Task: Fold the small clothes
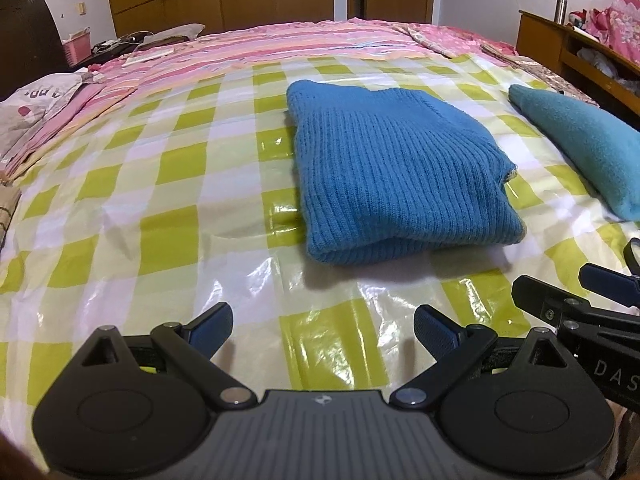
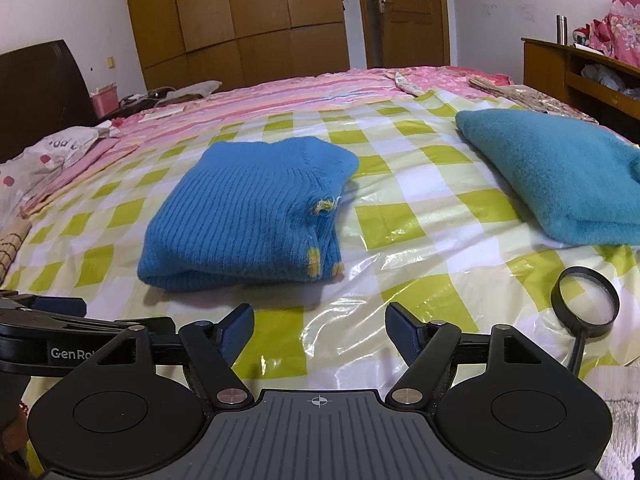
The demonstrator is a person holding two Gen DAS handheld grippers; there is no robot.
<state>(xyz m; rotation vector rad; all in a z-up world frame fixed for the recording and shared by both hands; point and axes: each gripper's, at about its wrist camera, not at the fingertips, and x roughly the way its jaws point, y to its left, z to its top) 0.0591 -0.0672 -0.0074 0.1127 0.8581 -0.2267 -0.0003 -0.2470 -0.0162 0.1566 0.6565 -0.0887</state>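
where plastic shines, ribbed folded sweater

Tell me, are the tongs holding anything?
No. Both the left tongs and right tongs are open and empty; the folded blue sweater lies untouched.

bright indoor light, glare on the plastic sheet, sharp focus, fisheye bending and dark corners
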